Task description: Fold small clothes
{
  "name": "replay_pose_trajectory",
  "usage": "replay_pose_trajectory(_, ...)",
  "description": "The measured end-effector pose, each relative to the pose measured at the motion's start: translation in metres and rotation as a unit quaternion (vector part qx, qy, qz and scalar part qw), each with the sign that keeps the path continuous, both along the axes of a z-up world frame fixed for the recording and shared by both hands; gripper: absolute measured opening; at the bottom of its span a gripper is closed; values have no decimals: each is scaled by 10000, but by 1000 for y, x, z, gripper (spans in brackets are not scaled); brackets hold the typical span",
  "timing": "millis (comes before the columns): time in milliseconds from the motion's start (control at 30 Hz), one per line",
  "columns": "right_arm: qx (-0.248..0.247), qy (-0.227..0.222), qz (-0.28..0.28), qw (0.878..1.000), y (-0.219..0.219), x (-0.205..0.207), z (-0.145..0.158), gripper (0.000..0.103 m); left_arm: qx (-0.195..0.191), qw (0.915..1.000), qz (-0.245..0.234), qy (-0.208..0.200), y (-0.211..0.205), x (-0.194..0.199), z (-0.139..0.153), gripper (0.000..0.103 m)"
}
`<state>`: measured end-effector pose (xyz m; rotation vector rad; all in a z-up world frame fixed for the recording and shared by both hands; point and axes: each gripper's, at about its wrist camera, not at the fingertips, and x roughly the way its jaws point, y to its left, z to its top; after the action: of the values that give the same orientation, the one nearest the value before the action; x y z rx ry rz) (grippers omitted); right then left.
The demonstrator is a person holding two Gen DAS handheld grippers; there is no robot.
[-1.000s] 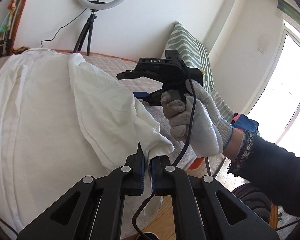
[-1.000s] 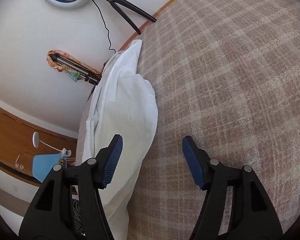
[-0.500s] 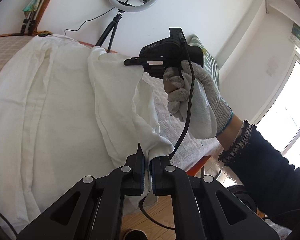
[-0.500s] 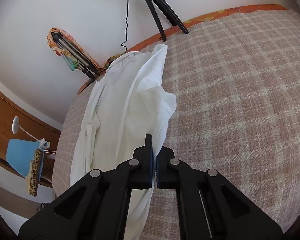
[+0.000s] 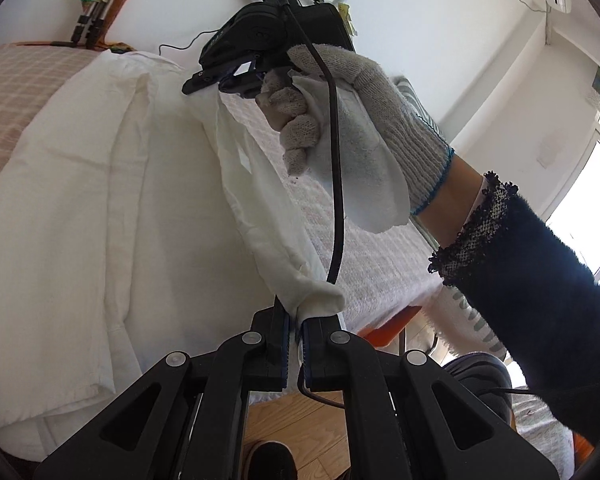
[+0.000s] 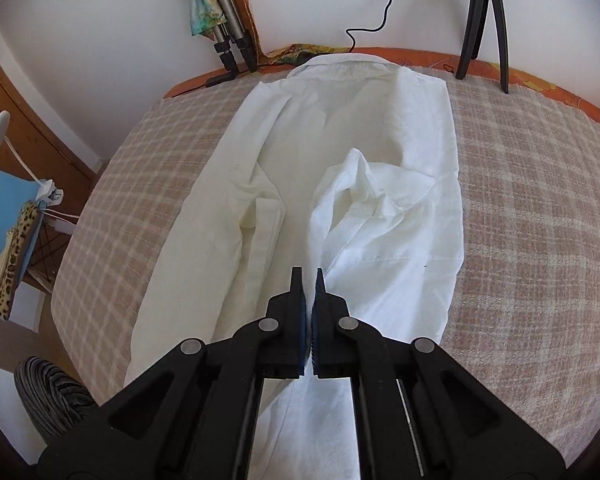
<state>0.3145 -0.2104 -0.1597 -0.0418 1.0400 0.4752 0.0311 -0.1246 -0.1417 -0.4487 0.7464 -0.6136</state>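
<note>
A white collared shirt lies lengthwise on the checked bed, collar at the far end. My left gripper is shut on the end of the shirt's sleeve. The sleeve runs taut up to my right gripper, held in a gloved hand and shut on the sleeve's upper part. In the right wrist view my right gripper has its jaws closed on white cloth above the shirt.
A ring light tripod and a second tripod with a scarf stand at the head of the bed. A blue chair is left of the bed. Wooden floor and a striped cushion lie beyond the bed's edge.
My right gripper shut, from wide open, onto the sleeve and swung over the shirt. Both grippers have lifted, and the sleeve is now stretched between them.
</note>
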Motion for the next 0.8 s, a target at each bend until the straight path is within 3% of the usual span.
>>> replay_pose_trajectory(133,-344,183,44,9992,25,6,-29,3,46,9998,1,178,7,5,-6,3)
replay_pose_trajectory(200,-270,318,74,9991,26,11,-37,6,5,9997,-7,232,12,7,-6,3)
replay_pose_trajectory(233,-193,405,98,9989,25,11,-36,13,12,9996,-40,266,13,8,-4,4)
replay_pose_trajectory(333,462,523,174,9974,7,3,-15,25,100,9993,-177,322,14,7,2,11)
replay_pose_trajectory(367,568,404,174,9974,-1,-3,-5,35,195,9991,-224,309,12,-5,6,11)
replay_pose_trajectory(433,698,116,39,9975,-22,-20,15,41,330,9982,-318,378,11,-10,11,19)
replay_pose_trajectory(600,1020,29,-414,9939,-87,-76,32,41,534,9964,-651,54,18,-32,35,24)
replay_pose_trajectory(700,1078,229,-652,9918,-115,-112,19,41,805,9944,-677,-132,30,-43,44,37)
replay_pose_trajectory(800,1113,553,-738,9895,-132,-143,-5,41,1090,9917,-658,-175,48,-46,44,37)
